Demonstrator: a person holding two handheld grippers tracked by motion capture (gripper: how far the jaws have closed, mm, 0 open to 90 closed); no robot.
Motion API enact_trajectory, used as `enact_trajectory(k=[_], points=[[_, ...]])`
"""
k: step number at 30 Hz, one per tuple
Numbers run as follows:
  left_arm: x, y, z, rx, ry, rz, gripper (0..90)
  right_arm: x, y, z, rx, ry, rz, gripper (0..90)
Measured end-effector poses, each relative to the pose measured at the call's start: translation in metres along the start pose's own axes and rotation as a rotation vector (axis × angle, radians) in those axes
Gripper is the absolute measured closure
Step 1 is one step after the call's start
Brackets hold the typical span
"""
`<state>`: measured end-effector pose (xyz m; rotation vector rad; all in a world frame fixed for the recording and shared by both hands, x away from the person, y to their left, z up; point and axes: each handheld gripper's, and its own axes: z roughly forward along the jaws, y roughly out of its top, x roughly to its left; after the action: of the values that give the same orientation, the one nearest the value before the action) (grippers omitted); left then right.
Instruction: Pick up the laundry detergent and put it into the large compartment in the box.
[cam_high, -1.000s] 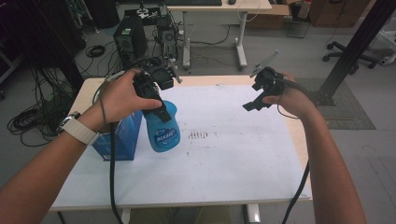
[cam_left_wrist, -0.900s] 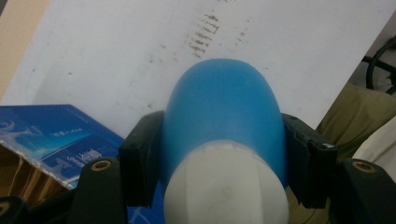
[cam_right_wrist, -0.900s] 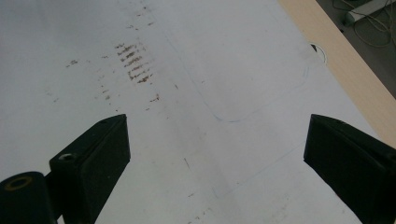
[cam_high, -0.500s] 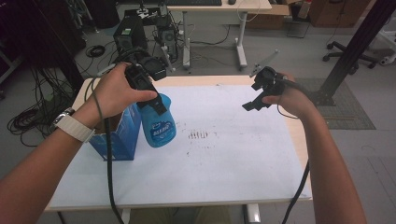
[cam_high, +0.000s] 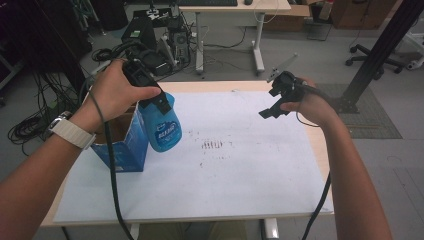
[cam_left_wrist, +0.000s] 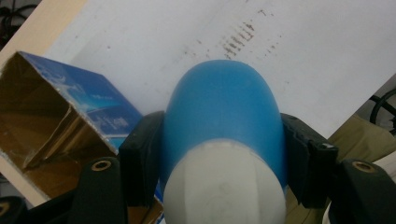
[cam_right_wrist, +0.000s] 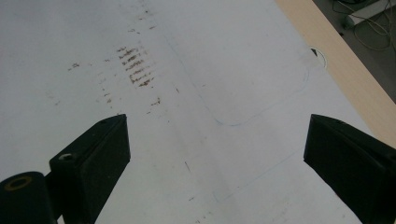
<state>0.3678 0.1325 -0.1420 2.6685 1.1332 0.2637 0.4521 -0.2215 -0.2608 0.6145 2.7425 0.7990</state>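
Note:
My left gripper (cam_high: 152, 102) is shut on a blue bottle (cam_high: 163, 130) with a white cap, held tilted in the air beside an open blue carton (cam_high: 122, 145) at the table's left. In the left gripper view the bottle (cam_left_wrist: 222, 116) fills the space between both jaws, white cap (cam_left_wrist: 224, 184) nearest the camera, and the carton's brown inside (cam_left_wrist: 39, 126) lies to the left below. My right gripper (cam_high: 272, 102) hovers open above the right part of the white sheet (cam_high: 240, 165). Nothing lies between its widely spread jaws in the right gripper view (cam_right_wrist: 217, 154).
A white sheet (cam_right_wrist: 196, 56) with brown smudges (cam_high: 212, 145) covers most of the wooden table (cam_high: 310, 145). Beyond the far edge stand computer gear and cables (cam_high: 155, 40), a desk (cam_high: 250, 10) and a black post (cam_high: 375, 55).
My left hand has carried the bottle leftward and slightly up, closer to the carton. The right gripper has held its place, still open.

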Motion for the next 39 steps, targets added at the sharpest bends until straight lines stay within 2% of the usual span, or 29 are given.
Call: enact_trajectory(k=[10,26,39], points=[[0.009,-0.003,-0.008,-0.010,0.017,-0.067,37.5,0.000,0.000,-0.001,0.002,-0.001,-0.001,7.2],[0.026,-0.009,-0.031,-0.034,0.057,-0.160,37.6,0.001,0.003,0.002,0.004,0.003,-0.008,7.2],[0.039,-0.015,-0.042,-0.019,0.072,-0.230,37.6,0.002,0.003,0.001,0.004,0.002,-0.009,7.2]])
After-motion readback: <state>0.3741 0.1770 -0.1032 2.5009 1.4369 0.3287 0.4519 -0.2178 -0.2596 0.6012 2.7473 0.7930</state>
